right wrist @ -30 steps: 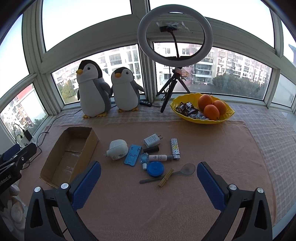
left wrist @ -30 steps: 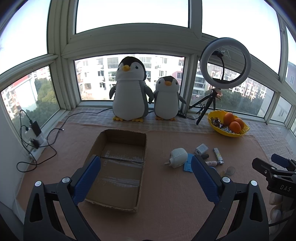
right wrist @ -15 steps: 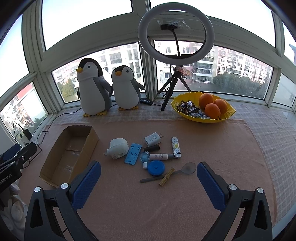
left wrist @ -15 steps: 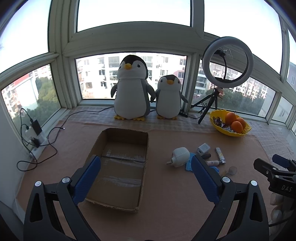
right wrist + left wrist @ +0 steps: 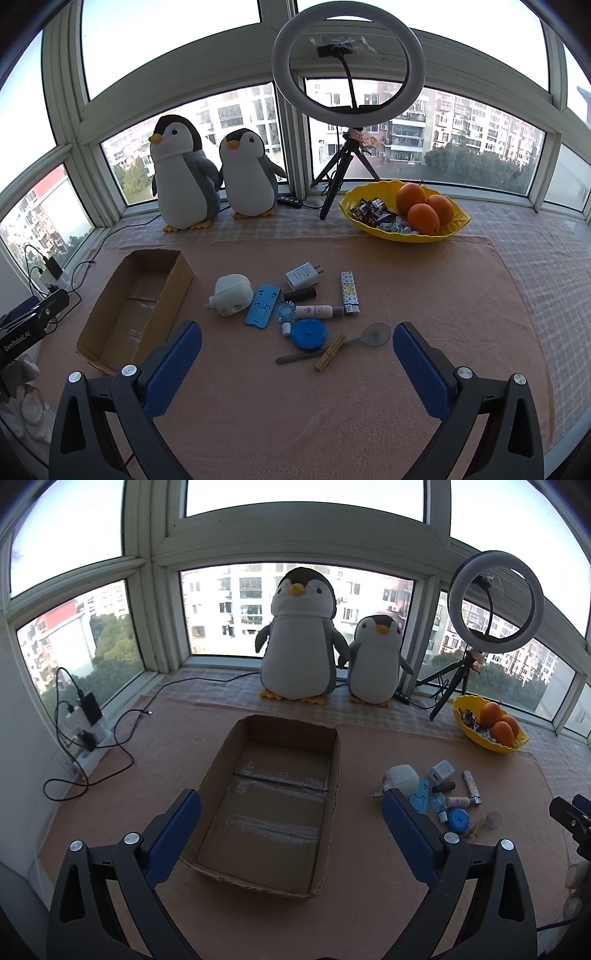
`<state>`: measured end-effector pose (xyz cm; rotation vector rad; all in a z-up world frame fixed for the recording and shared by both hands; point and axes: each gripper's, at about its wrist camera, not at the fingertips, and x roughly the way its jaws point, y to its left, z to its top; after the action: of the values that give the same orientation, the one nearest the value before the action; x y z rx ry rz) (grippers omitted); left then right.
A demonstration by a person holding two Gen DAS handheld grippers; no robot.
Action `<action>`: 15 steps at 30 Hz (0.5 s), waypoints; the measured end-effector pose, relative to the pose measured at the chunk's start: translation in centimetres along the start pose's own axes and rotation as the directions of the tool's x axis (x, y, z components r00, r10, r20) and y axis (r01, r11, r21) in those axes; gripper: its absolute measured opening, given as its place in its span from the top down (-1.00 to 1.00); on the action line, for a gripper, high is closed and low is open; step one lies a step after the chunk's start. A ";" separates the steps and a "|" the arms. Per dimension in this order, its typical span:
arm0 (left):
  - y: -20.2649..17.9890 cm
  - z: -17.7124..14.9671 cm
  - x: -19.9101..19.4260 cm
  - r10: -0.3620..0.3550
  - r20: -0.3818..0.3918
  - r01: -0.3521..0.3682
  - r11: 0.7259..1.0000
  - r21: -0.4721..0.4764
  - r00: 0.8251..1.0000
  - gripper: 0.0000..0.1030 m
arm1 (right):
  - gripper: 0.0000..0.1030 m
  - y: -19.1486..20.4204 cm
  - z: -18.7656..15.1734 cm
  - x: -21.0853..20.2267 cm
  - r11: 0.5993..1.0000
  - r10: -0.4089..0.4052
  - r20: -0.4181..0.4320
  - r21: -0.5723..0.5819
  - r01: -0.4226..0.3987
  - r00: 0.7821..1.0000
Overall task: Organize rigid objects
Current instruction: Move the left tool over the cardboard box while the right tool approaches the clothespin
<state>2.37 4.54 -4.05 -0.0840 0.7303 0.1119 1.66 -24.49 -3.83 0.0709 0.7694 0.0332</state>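
An empty open cardboard box (image 5: pixel 273 801) (image 5: pixel 136 306) lies on the peach cloth. To its right is a cluster of small items: a white round plug device (image 5: pixel 232 295) (image 5: pixel 402 777), a blue phone stand (image 5: pixel 261 304), a white charger (image 5: pixel 302 275), a lighter (image 5: pixel 349 291), a small tube (image 5: pixel 317 311), a blue round case (image 5: pixel 308 334), a spoon (image 5: pixel 375 335) and a wooden clip (image 5: pixel 330 351). My left gripper (image 5: pixel 291 830) is open and empty, above the box's near end. My right gripper (image 5: pixel 297 360) is open and empty, just before the cluster.
Two plush penguins (image 5: pixel 301 642) (image 5: pixel 183 170) stand by the window. A ring light on a tripod (image 5: pixel 349 70) and a yellow bowl of oranges and sweets (image 5: pixel 439 230) are at the back right. A power strip with cables (image 5: pixel 86 734) lies at the left.
The left gripper has swung left and nearer, so the box now sits centred between its fingers. The right gripper has hardly moved. Nothing was grasped.
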 end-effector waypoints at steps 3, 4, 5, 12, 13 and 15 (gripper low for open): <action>1.6 -0.3 0.6 0.037 -0.014 -0.038 0.999 -0.017 0.999 -0.91 | -0.98 -0.2 -0.1 0.1 1.000 0.000 0.001 -0.001 0.000 1.000; 2.2 -0.4 0.9 0.051 -0.020 -0.051 0.998 -0.023 0.999 -0.91 | -0.98 -0.2 0.0 0.1 1.000 0.001 0.000 -0.001 -0.001 1.000; 2.7 -0.5 1.3 0.060 -0.029 -0.061 0.998 -0.029 0.998 -0.91 | -0.98 -0.3 -0.1 0.2 1.000 0.004 0.000 0.001 -0.004 1.000; 7.6 -1.7 4.5 0.129 -0.121 -0.142 0.984 -0.104 0.984 -0.91 | -0.98 -1.5 -0.3 0.3 1.000 -0.004 0.018 0.012 0.003 1.000; 8.1 -2.0 5.0 0.144 -0.137 -0.159 0.981 -0.110 0.980 -0.91 | -0.98 -1.7 -0.4 0.3 1.000 -0.006 0.021 0.014 0.006 1.000; 9.2 -2.6 6.0 0.169 -0.165 -0.190 0.975 -0.118 0.972 -0.88 | -0.98 -2.1 -0.5 0.5 1.000 -0.007 0.017 0.015 0.007 1.000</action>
<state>3.93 13.80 -10.34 -0.1553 0.8843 0.3311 1.65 -26.51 -4.67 0.0823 0.7530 0.0201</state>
